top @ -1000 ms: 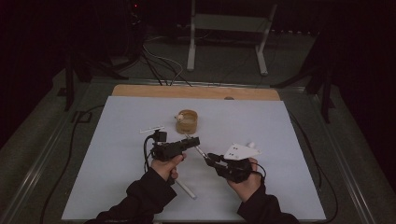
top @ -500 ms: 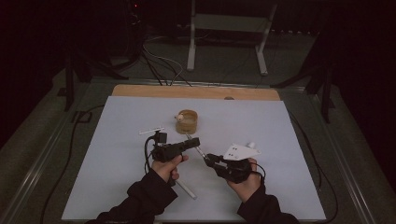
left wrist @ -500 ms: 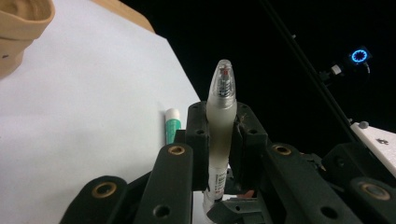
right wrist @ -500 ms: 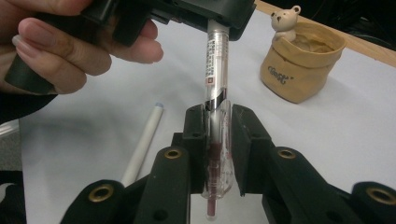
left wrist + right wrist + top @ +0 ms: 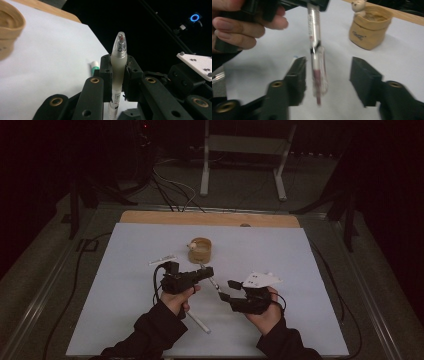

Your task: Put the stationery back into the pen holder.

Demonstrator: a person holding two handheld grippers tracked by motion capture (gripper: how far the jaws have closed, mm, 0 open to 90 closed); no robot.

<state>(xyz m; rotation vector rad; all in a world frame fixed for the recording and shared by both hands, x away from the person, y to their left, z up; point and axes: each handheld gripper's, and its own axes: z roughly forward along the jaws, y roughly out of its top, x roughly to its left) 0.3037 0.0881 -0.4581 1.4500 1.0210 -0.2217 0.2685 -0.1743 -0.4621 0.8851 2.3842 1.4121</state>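
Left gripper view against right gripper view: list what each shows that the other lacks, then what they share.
Left gripper view alone: the pen's clear tip end rising above the left gripper, whose pads clamp the barrel, and a green-and-white cap lying on the sheet.

Right gripper view alone: the right gripper, open around the pen's lower end without touching it, and a small figure in the pouch.

Shared: the pen, the tan pouch, the white sheet.

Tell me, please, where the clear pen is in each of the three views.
High view: the pen is at centre, slanting out of the left gripper.
Left gripper view: centre, upright, clamped.
Right gripper view: top centre, hanging down.
Shared landmark: the tan pouch.
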